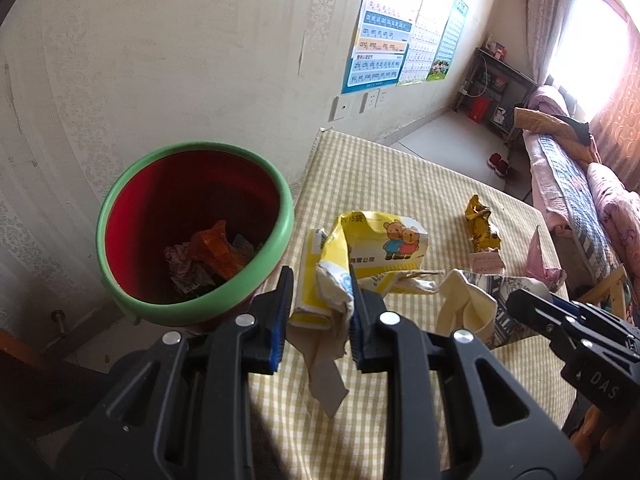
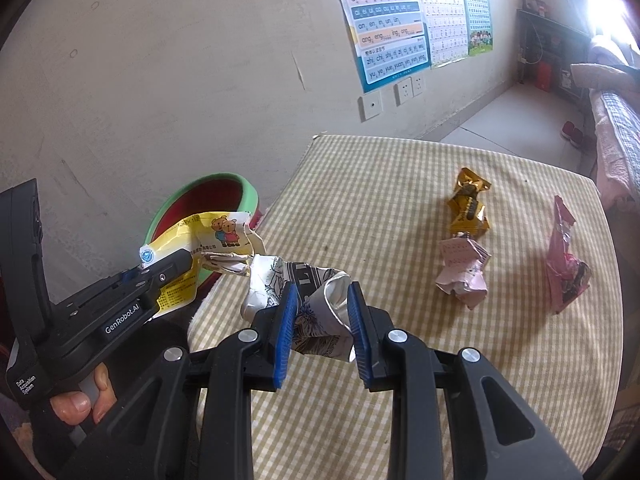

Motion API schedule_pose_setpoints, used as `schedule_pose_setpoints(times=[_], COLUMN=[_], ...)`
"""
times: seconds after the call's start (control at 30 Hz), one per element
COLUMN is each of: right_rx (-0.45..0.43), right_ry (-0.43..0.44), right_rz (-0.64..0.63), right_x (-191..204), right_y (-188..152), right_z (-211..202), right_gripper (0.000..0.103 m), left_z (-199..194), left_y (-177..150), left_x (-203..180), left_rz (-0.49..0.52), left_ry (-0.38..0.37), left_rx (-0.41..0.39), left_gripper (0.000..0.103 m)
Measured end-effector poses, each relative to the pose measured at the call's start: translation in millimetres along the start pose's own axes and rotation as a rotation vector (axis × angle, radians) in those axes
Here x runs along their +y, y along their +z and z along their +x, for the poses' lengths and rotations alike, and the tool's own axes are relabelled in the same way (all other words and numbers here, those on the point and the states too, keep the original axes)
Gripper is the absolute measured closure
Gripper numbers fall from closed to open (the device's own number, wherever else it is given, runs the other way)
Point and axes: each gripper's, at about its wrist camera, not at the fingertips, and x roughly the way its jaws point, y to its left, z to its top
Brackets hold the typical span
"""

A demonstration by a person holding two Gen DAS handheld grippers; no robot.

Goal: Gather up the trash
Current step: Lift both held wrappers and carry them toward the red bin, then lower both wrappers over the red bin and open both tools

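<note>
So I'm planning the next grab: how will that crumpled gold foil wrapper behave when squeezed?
The crumpled gold foil wrapper probably crushes easily, since it is already creased. Likely light and empty-looking. Its shiny surface may slip between fingers.

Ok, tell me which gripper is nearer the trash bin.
Left. The left gripper, shut on the yellow bear wrapper, is right beside the bin rim. The right gripper, shut on the black-and-white paper, is further along the checked table.
</note>
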Motion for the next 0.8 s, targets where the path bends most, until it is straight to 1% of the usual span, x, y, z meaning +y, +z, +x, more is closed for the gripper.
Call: schedule_pose_setpoints(times=[0.43,0.63,0.8], right_rx=[0.011,0.007,0.002], right_ry=[0.032,0.052,0.07], right_rz=[-0.047,-0.063,-0.083], right_x=[23,34,46], right_y=[13,23,34], right_z=[17,24,31], right_gripper=[0.077,0.077,0.077], left_z=[-1,0,1], left_y=[8,14,21], left_x=[29,52,66], left_rz=[-0.046,-0.093,-0.104], left_ry=[0.062,0.099,0.129], left_rx=[-0.018,-0.022,-0.034], left_gripper=[0.079,0.079,0.079])
